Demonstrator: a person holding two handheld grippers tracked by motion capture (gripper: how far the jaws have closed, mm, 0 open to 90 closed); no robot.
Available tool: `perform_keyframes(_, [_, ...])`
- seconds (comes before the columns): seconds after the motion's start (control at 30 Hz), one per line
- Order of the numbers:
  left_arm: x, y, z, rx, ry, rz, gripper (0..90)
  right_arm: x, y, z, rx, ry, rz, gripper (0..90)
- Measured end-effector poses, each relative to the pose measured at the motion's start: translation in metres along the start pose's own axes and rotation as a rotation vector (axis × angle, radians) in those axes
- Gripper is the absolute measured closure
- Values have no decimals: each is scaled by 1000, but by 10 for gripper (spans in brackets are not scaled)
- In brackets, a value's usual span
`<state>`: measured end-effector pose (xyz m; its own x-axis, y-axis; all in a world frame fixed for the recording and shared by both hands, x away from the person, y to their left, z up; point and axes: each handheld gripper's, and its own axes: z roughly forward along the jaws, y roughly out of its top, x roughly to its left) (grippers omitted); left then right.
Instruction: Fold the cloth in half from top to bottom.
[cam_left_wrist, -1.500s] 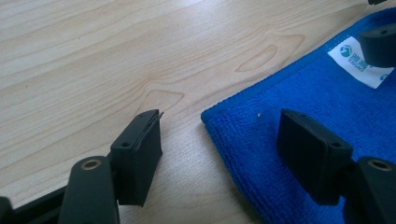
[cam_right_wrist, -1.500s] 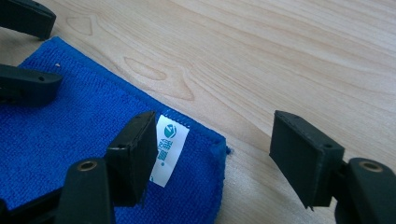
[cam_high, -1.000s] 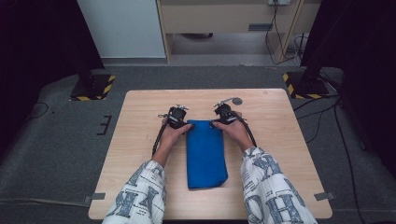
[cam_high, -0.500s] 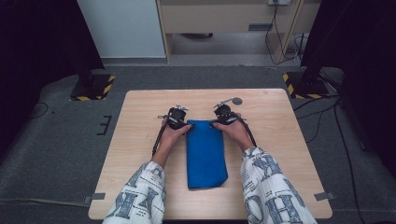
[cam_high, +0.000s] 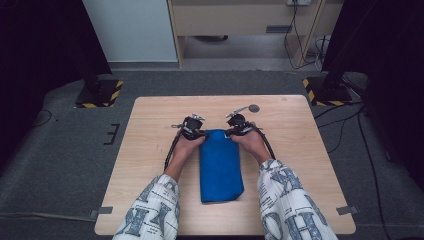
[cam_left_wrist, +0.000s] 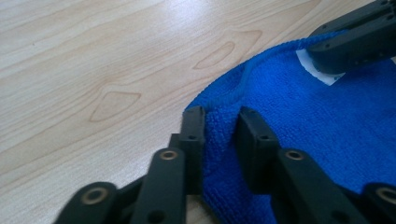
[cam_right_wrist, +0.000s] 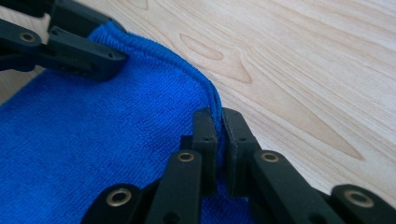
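Observation:
A folded blue cloth (cam_high: 220, 165) lies lengthwise on the middle of the wooden table (cam_high: 150, 150), and both grippers are at its far end. My left gripper (cam_high: 192, 127) is at the far left corner. In the left gripper view its jaws (cam_left_wrist: 219, 116) stand apart, with the cloth's (cam_left_wrist: 317, 121) corner rising between them. My right gripper (cam_high: 239, 125) is at the far right corner. In the right gripper view its jaws (cam_right_wrist: 219, 116) are pinched on the cloth's (cam_right_wrist: 93, 140) hemmed edge. Each gripper view also shows the other gripper farther off.
A small grey disc (cam_high: 254, 107) lies on the table beyond the right gripper. Bare wood surrounds the cloth on all sides. Two dark stands with yellow-black striped feet (cam_high: 97, 95) (cam_high: 325, 92) rest on the floor past the table's far corners.

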<state>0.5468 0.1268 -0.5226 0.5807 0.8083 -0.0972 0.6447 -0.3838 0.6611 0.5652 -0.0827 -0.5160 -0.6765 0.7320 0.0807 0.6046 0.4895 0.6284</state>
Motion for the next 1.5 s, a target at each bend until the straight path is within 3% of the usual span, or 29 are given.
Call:
perform_keyframes(0.17, [4,3,-6,-43,-40,-51,840,0,1,-11,-35,6,5,857])
perform_keyframes(0.27, [1,6,-10,-49,-39,-29,851,0,3,-20,-64,12,8,857])
perform_keyframes(0.4, [-3,12,-19,-80,-37,-33,851,0,4,-32,-87,9,8,856])
perform_keyframes(0.57, [-14,23,-33,-97,-30,6,851,4,4,-50,-102,-3,5,857])
perform_keyframes(0.8, [-25,31,-52,-124,-28,19,854,12,2,-71,-137,-13,1,857])
perform_keyframes(1.1, [-35,32,-73,-145,-15,44,856,23,0,-86,-178,-16,-5,857])
perform_keyframes(1.5, [-39,24,-90,-181,-8,37,856,37,3,-99,-197,-23,-15,857])
